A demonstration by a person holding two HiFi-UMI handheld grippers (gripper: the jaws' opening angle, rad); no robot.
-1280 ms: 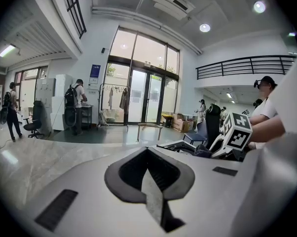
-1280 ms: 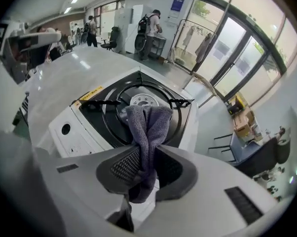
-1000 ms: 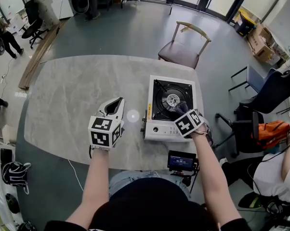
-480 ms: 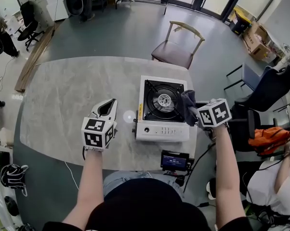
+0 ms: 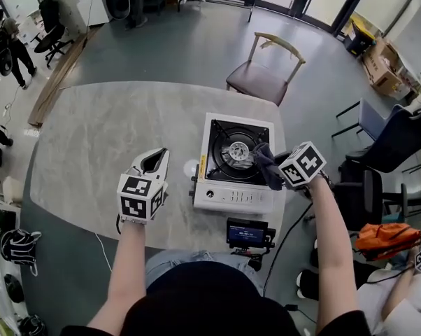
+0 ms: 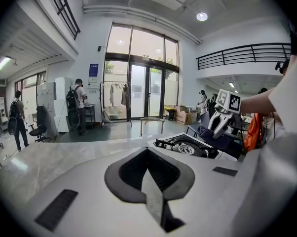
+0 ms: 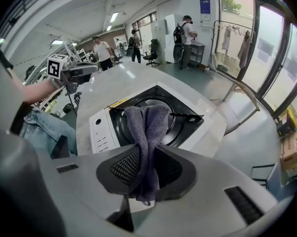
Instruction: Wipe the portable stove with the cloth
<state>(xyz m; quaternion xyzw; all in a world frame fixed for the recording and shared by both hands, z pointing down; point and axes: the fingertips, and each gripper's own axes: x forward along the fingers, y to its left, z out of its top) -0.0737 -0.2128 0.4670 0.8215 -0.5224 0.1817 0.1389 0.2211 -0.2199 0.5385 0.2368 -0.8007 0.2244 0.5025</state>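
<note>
The white portable stove (image 5: 233, 191) with its black burner well stands on the marble table (image 5: 98, 135), right of centre. My right gripper (image 5: 268, 169) is shut on a dark grey cloth (image 5: 261, 157), which hangs over the burner well's right side. In the right gripper view the cloth (image 7: 147, 127) is pinched in my right gripper (image 7: 147, 151) and drapes toward the stove (image 7: 101, 130). My left gripper (image 5: 155, 161) rests left of the stove, shut and holding nothing. The left gripper view shows my left gripper (image 6: 148, 153), the stove (image 6: 188, 147) ahead on the right, and the right gripper (image 6: 220, 124) over it.
A small black screen device (image 5: 246, 232) sits at the table's near edge below the stove. A wooden chair (image 5: 265, 75) stands beyond the far edge. Dark office chairs (image 5: 389, 135) crowd the right side. People stand far off at the left (image 5: 11, 44).
My right gripper carried the cloth from the burner out past the stove's right edge, then back onto the burner well's right side. The left gripper stayed put.
</note>
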